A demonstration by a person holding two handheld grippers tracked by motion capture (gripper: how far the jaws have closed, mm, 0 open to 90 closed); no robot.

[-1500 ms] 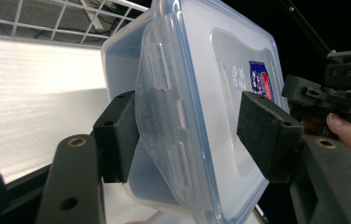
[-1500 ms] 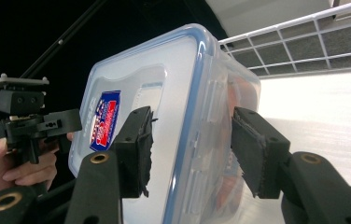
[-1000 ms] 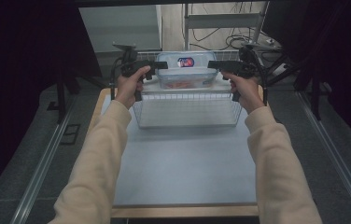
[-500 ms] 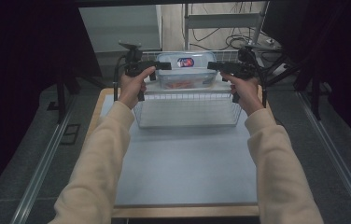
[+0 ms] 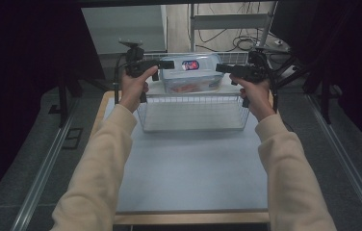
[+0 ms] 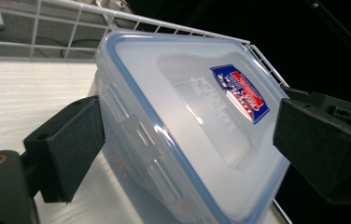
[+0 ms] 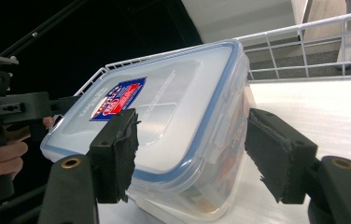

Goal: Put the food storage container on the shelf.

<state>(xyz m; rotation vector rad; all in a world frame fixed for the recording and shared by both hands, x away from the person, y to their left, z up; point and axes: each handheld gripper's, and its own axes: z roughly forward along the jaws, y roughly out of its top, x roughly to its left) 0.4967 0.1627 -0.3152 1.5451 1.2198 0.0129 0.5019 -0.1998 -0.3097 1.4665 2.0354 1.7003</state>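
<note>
1. The clear plastic food container with a blue-edged snap lid and a red-and-blue label (image 5: 190, 73) sits in the upper centre of the high view, between the two grippers and behind the white wire basket (image 5: 193, 113).
2. The left gripper (image 5: 165, 64) reaches in from the left of the frame. In the left gripper view its jaws stand spread on either side of the container (image 6: 187, 135), released, gripping nothing.
3. The right gripper (image 5: 221, 68) mirrors it from the right, jaws likewise parted around the box's other end (image 7: 164, 126).
4. Judgement: flanking both short ends suggests a two-handed lift, probably into the basket, keeping the lid level.
5. The pale blue tabletop (image 5: 193, 168) fills the lower centre.
</note>
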